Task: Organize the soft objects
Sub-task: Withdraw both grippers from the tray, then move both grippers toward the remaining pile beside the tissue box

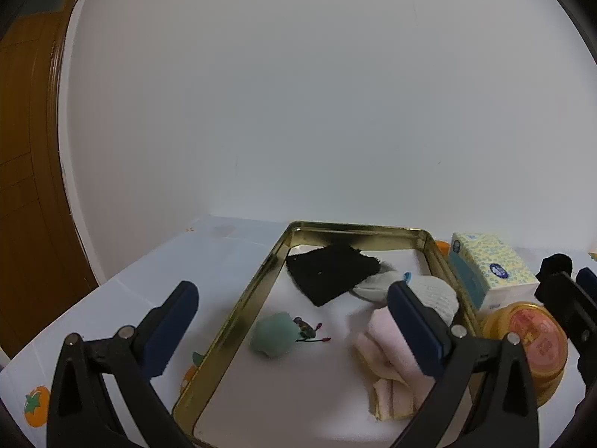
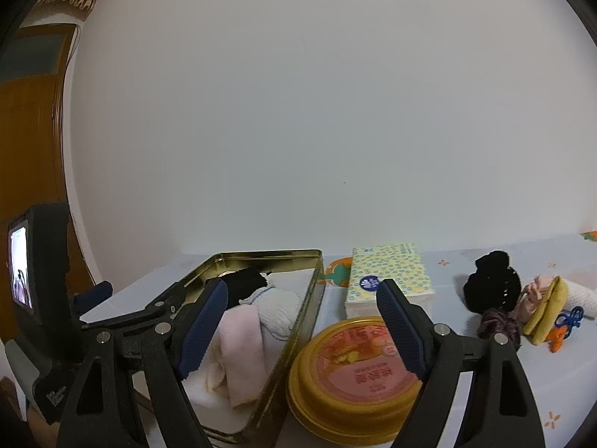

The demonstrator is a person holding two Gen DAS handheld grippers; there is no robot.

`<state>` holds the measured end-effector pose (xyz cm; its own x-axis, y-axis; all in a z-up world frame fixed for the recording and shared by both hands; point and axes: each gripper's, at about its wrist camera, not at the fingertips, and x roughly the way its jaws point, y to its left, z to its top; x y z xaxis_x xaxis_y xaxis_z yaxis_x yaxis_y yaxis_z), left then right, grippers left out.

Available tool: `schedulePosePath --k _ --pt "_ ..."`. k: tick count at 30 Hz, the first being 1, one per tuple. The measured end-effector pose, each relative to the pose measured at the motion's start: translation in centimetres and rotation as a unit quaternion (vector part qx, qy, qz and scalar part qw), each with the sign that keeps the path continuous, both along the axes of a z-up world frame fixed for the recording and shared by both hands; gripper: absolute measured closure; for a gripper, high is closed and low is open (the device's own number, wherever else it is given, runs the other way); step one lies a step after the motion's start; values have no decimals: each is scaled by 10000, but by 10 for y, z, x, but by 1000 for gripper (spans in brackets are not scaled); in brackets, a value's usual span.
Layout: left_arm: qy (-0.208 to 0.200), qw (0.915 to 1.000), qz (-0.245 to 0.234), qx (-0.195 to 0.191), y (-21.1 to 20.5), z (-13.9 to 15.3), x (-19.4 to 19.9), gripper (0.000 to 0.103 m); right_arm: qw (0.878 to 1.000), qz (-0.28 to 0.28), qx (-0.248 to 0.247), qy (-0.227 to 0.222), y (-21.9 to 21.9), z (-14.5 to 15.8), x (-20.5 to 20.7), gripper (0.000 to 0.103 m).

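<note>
Both grippers are spread wide w/ nothing between the pads. Left gripper (image 1: pixel 294 330) hangs over the gold tin tray (image 1: pixel 238 310), its left finger outside the tray's left rim and its right finger over the stuff on the right side. Right gripper (image 2: pixel 304 330) sits lower, one finger over the tray's right half, the other above the round yellow tin (image 2: pixel 350 377).

Room to move: middle and near part of the tray floor is bare white, so that's the open bit. Right wall of the tray is crowded, w/ the yellow tin just beside it and the tissue pack (image 2: pixel 388 280) behind that, near the back wall. Left of the tray the table edge is close, then a wooden door (image 1: pixel 26 186).

Surface is a pale blue tablecloth (image 1: pixel 141 272) w/ orange fruit prints, plain white wall behind.

Count inside the tray: 1 black cloth (image 1: pixel 332 272) at the back, 1 white knit piece (image 1: pixel 433 295) beside it, 1 pink folded cloth (image 1: pixel 380 347) in front of that w/ a cream striped bit under it, 1 green soft lump (image 1: pixel 274 334) near the left rim, plus a small dark trinket w/ a red string next to it.

Outside, far right on the table: 1 black fuzzy item (image 2: pixel 492 280), 1 purple yarn ball (image 2: pixel 500 324), 1 yellow pouch (image 2: pixel 546 310) w/ pink cloth behind it, 1 blue clip (image 2: pixel 571 317), 1 small orange bit. All bunched together, well apart from the tray.
</note>
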<state>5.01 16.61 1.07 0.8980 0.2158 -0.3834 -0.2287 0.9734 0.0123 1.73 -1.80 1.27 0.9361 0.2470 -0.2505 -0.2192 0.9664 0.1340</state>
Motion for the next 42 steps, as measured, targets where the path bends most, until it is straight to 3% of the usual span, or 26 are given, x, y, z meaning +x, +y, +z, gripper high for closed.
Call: schedulePosePath --k 21,42 --pt "-25 9993 -360 10 -37 -1 -15 0 9995 -228 -148 140 -46 -2 -16 19" --pt "-28 9971 -754 113 -102 -2 -31 0 9965 -781 -215 190 -135 -1 -26 19"
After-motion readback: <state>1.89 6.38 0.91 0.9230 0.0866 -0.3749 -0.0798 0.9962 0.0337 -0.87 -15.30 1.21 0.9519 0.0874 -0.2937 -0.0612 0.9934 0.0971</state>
